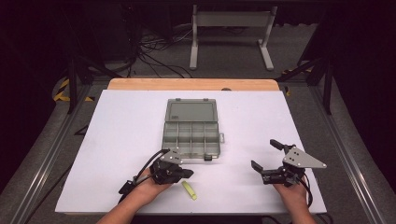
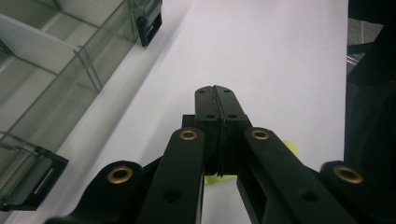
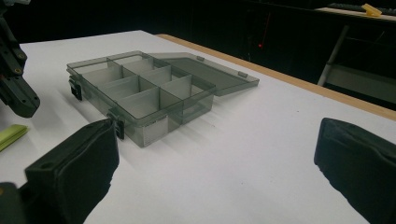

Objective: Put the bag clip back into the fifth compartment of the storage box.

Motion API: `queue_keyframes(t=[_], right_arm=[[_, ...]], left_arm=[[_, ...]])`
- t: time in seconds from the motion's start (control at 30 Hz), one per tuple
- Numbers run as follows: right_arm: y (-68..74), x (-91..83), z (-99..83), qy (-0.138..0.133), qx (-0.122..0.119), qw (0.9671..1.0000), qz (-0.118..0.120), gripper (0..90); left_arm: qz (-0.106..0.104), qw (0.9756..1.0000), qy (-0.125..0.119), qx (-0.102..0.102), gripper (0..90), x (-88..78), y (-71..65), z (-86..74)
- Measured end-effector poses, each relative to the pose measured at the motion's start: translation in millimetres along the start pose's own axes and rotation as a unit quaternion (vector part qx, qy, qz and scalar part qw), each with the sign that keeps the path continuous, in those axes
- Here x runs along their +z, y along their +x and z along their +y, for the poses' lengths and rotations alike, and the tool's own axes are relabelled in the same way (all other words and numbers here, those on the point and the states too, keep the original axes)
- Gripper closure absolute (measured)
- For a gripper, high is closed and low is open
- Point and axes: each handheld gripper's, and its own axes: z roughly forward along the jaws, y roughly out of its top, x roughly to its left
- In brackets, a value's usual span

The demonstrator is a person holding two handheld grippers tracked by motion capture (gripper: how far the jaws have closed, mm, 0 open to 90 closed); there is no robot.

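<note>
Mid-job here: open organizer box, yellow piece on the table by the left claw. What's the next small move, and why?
Probably open the left claw and lower it onto the yellow piece. Its jaws are pressed together with nothing between them, the piece lies loose just beside it, and the organizer box sits open with empty compartments.

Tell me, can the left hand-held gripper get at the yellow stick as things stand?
Probably yes. The left hand-held gripper sits just above the yellow stick, with bare table between them and the box off to the far side. Its jaws are shut, though, so they would have to open first.
</note>
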Motion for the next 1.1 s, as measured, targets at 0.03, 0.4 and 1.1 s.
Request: queue_keyframes(t=[0.03, 0.4, 1.1], right_arm=[[0.0, 0.1, -0.1, 0.000, 0.000, 1.0000, -0.001, 0.7], [0.0, 1.0, -0.4, -0.001, 0.003, 1.0000, 0.002, 0.7], [-1.1, 2.1, -1.1, 0.005, 0.008, 0.9999, 0.004, 0.7]], left_arm=[[0.001, 1.0000, 0.004, -0.001, 89.7, 0.3, -0.2, -0.1], [-0.003, 0.9994, 0.035, -0.002, 89.5, 7.1, -0.5, -1.1], [0.007, 0.9963, 0.083, 0.025, 89.2, 0.8, -10.1, -10.2]])
